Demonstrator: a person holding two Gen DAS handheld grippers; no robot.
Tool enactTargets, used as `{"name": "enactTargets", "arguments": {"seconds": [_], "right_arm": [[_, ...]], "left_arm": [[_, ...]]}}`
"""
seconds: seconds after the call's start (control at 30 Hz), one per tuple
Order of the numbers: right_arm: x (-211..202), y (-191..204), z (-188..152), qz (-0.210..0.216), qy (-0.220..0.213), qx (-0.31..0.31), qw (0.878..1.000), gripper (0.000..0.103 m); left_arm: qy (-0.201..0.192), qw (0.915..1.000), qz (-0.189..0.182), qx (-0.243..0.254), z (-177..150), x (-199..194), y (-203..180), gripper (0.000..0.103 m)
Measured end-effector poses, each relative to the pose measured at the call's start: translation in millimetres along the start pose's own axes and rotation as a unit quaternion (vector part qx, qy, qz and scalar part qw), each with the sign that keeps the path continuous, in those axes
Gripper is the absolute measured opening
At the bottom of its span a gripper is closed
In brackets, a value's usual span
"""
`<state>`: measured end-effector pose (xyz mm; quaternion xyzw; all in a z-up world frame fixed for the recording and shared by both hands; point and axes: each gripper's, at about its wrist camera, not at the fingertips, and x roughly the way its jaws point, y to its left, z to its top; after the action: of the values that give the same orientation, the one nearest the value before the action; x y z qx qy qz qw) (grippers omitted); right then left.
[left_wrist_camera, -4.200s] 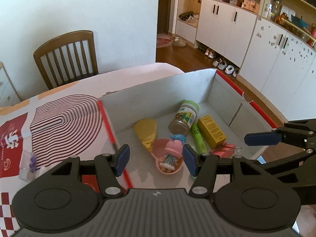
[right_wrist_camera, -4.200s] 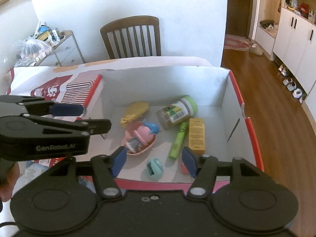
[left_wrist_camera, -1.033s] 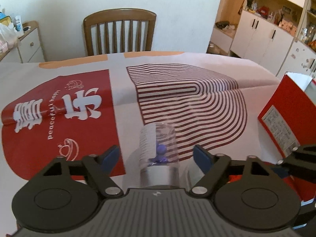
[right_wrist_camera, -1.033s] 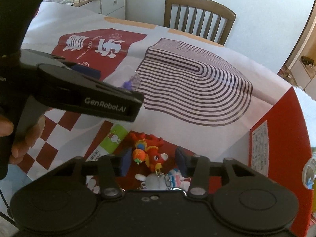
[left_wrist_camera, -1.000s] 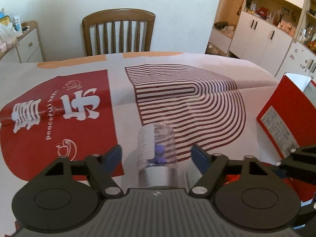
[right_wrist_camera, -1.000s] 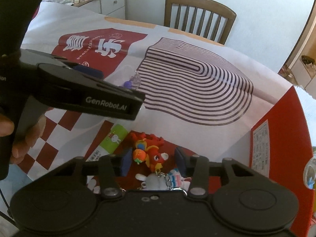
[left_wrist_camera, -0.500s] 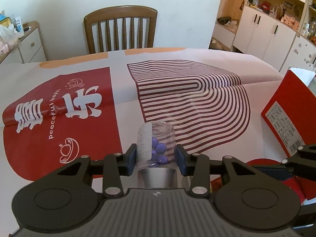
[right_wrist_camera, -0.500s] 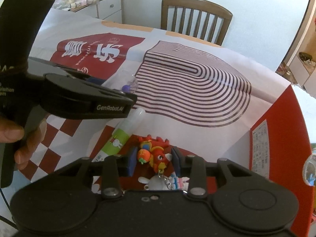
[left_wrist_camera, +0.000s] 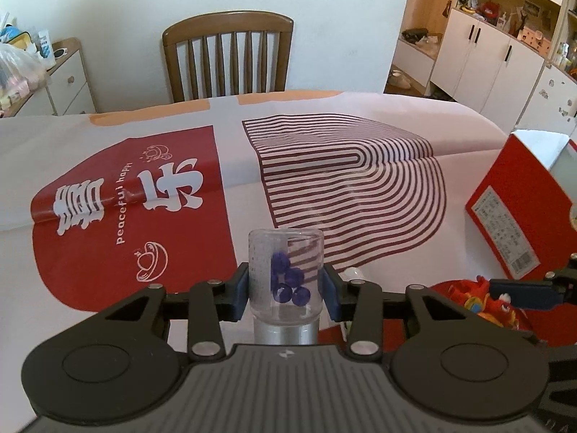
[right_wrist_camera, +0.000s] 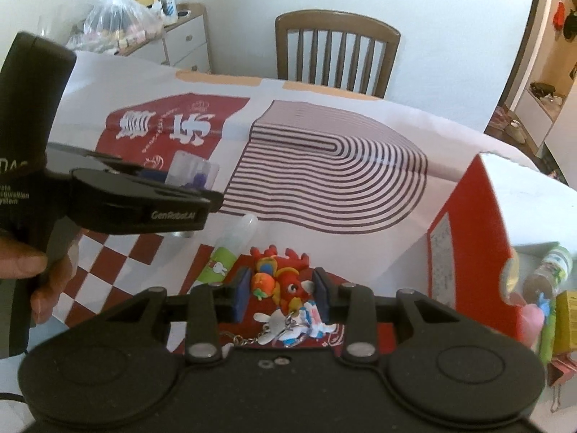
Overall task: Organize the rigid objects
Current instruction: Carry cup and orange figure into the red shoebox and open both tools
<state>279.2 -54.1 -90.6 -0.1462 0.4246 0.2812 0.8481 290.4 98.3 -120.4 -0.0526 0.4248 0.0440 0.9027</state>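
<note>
My left gripper point(left_wrist_camera: 285, 290) is shut on a clear jar with blue beads point(left_wrist_camera: 285, 278) and a silver lid, held above the tablecloth. The jar also shows in the right wrist view point(right_wrist_camera: 193, 175), sticking out of the left gripper's jaws. My right gripper point(right_wrist_camera: 281, 290) is shut on a red dragon toy keychain point(right_wrist_camera: 285, 281) with a white charm point(right_wrist_camera: 288, 326) hanging below it. The toy shows in the left wrist view point(left_wrist_camera: 472, 297) too. The red cardboard box point(right_wrist_camera: 465, 216) stands to the right, with a brown jar point(right_wrist_camera: 551, 270) and other items inside.
A clear tube with a green label point(right_wrist_camera: 230, 249) lies on the patterned tablecloth point(left_wrist_camera: 324, 166) just left of the toy. A wooden chair point(left_wrist_camera: 230, 54) stands at the table's far edge. A drawer unit with bags point(right_wrist_camera: 144, 29) is far left; white cabinets point(left_wrist_camera: 487, 54) stand right.
Both grippers left the box and went to the tablecloth. The left closed on the bead jar and lifted it. The right closed on the dragon toy and raised it slightly.
</note>
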Motion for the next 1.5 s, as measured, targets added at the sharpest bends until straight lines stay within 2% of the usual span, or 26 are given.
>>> {"name": "enactTargets", "arguments": {"seconds": [0.53, 0.8, 1.17, 1.5], "right_arm": [[-55, -11, -6, -0.007, -0.026, 0.039, 0.999, 0.035], [-81, -19, -12, -0.018, -0.033, 0.051, 0.998, 0.035], [-108, -43, -22, -0.028, -0.043, 0.059, 0.997, 0.035], [-125, -82, -27, -0.029, -0.054, 0.059, 0.996, 0.035]], "left_arm": [[-0.002, 0.9996, -0.021, 0.016, -9, -56, -15, 0.041], [-0.002, 0.9987, -0.048, 0.016, -9, -83, -30, 0.041], [-0.008, 0.9968, -0.070, 0.037, -4, -114, -72, 0.041], [-0.009, 0.9954, -0.084, 0.046, 9, -120, -120, 0.041]]}}
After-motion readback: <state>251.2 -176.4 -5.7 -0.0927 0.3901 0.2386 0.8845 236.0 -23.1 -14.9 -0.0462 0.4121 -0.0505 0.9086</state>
